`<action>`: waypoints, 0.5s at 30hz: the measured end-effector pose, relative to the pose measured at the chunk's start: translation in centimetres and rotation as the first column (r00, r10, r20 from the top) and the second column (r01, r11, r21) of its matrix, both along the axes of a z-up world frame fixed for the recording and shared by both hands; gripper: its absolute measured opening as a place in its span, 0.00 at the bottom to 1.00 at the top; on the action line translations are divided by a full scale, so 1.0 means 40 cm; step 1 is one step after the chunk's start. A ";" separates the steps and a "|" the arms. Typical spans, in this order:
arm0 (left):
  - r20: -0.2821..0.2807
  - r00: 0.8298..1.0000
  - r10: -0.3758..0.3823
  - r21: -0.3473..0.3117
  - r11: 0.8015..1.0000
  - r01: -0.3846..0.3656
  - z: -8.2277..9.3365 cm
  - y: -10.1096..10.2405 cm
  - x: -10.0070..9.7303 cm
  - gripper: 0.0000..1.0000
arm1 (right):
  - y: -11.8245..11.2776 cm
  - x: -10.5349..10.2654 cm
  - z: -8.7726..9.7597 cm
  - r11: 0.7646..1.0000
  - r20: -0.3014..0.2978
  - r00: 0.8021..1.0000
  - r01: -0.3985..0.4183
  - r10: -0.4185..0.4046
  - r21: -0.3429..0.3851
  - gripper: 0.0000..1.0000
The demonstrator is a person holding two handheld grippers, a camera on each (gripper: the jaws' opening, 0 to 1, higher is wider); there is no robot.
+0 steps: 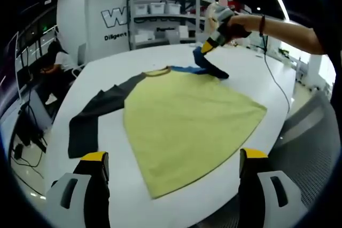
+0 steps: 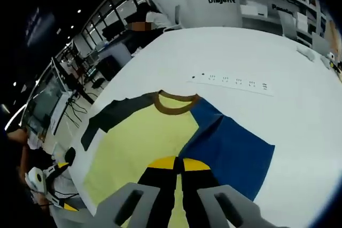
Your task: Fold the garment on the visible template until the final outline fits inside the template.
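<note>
A yellow long-sleeved shirt [image 1: 187, 118] lies flat on the white table [image 1: 107, 132], its brown collar [image 1: 156, 71] at the far side. Its dark grey sleeve [image 1: 91, 116] stretches out to the left. My left gripper [image 1: 173, 172] hangs open above the hem at the table's near edge, holding nothing. At the far right a hand holds my right gripper [image 1: 209, 44], shut on the blue sleeve [image 1: 206, 63] and lifting it off the table. In the right gripper view the yellow-tipped jaws of my right gripper [image 2: 178, 164] meet over the blue sleeve [image 2: 230, 148], beside the yellow body [image 2: 139, 142] and collar [image 2: 175, 104].
A white power strip [image 2: 230, 82] lies on the table beyond the collar. A cable [image 1: 278, 84] trails off the right edge. A grey chair [image 1: 312, 137] stands to the right, shelves with boxes [image 1: 160, 12] at the back, and a seated person [image 1: 59, 60] to the left.
</note>
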State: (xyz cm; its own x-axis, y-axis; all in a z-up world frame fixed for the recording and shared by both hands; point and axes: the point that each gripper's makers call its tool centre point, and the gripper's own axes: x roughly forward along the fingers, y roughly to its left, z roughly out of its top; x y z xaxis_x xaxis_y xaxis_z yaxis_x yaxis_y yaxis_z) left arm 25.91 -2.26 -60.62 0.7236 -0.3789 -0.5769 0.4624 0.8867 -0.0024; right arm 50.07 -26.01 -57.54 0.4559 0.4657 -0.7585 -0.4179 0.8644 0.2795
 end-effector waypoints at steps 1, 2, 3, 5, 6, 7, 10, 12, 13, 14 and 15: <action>0.001 1.000 0.002 -0.001 1.000 -0.002 0.000 0.001 0.000 0.97 | 0.012 0.000 0.000 1.000 0.000 1.000 -0.005 0.005 0.004 0.00; 0.002 1.000 0.003 -0.002 1.000 -0.003 0.001 0.001 0.000 0.97 | 0.025 -0.001 0.000 1.000 -0.003 1.000 -0.011 0.011 0.011 0.00; 0.002 1.000 0.005 -0.002 1.000 -0.005 0.001 0.002 0.000 0.97 | 0.044 -0.004 0.001 1.000 -0.006 1.000 -0.018 0.018 0.022 0.00; 0.000 1.000 0.007 0.000 1.000 -0.007 0.000 0.002 -0.001 0.97 | 0.070 -0.004 0.000 0.999 -0.005 1.000 -0.031 0.031 0.021 0.00; 0.000 1.000 0.006 0.001 1.000 -0.006 0.000 0.002 -0.001 0.97 | 0.083 -0.005 0.000 0.999 0.005 0.999 -0.046 0.046 0.006 0.00; 0.000 1.000 0.003 0.001 1.000 -0.003 -0.001 0.002 -0.001 0.97 | 0.085 -0.004 -0.001 0.999 0.007 0.999 -0.050 0.050 0.001 0.00; -0.004 1.000 -0.002 0.004 1.000 0.002 -0.003 0.001 -0.003 0.97 | 0.110 -0.008 -0.001 0.997 0.018 0.997 -0.072 0.073 -0.024 0.00; -0.004 1.000 -0.002 0.003 1.000 0.002 -0.002 0.000 -0.002 0.97 | 0.130 -0.008 -0.001 0.996 0.021 0.996 -0.081 0.082 -0.026 0.00; -0.004 1.000 -0.002 0.001 1.000 0.002 -0.002 0.000 -0.002 0.97 | 0.138 -0.008 -0.001 0.996 0.024 0.996 -0.087 0.088 -0.029 0.00; -0.004 1.000 -0.002 0.000 1.000 0.002 -0.002 0.000 -0.002 0.97 | 0.145 -0.007 -0.001 0.995 0.023 0.996 -0.090 0.091 -0.031 0.00; -0.005 1.000 -0.001 0.000 1.000 0.001 -0.003 0.000 -0.003 0.97 | 0.156 -0.008 -0.001 0.995 0.024 0.995 -0.099 0.100 -0.034 0.00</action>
State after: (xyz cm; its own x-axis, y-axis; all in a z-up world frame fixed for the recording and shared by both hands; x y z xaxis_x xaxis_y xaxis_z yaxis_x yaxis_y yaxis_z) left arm 25.81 -2.24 -60.73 0.7204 -0.3797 -0.5803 0.4635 0.8861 -0.0044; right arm 49.76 -19.77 -57.60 0.4285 0.4848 -0.7625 -0.5090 0.8268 0.2397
